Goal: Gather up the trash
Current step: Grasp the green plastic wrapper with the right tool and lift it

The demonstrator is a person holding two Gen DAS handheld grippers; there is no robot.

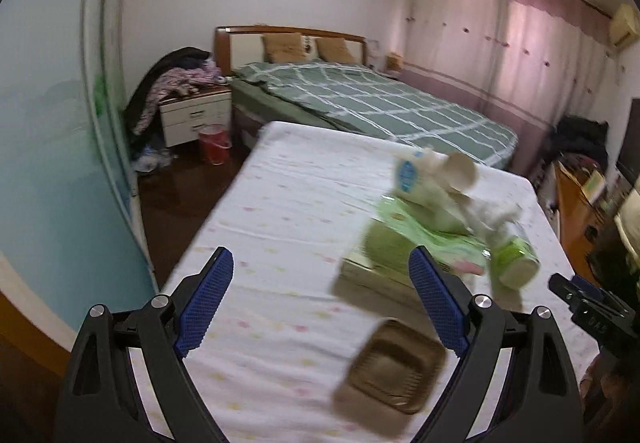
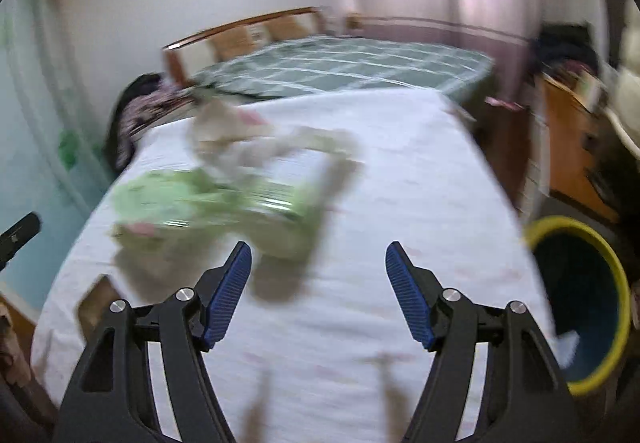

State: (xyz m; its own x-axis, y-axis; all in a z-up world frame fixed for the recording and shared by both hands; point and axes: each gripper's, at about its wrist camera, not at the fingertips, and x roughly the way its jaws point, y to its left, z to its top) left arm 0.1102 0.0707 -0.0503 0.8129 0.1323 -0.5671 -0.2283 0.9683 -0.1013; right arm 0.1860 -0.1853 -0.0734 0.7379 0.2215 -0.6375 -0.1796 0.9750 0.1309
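Far bed cover [image 1: 372, 99]: green with white checks. Near table cloth [image 1: 280, 203]: white, pastel-dotted. Bin [image 2: 622, 307]: yellow rim, dark interior.

The room was softly and evenly lit; daylight glowed pink through the drawn curtains [image 1: 500, 43], with a mild bloom there; shadows under the trash pile [image 1: 432, 219] on the white surface [image 1: 280, 203] were soft and short; the left wrist view was fairly sharp at the far bed [image 1: 360, 99] but smeared on the near brown tray [image 1: 394, 367]; the right wrist view was streaked with motion blur throughout, its pile [image 2: 224, 195] barely legible; both frames bowed strongly at the edges, with dark corners.
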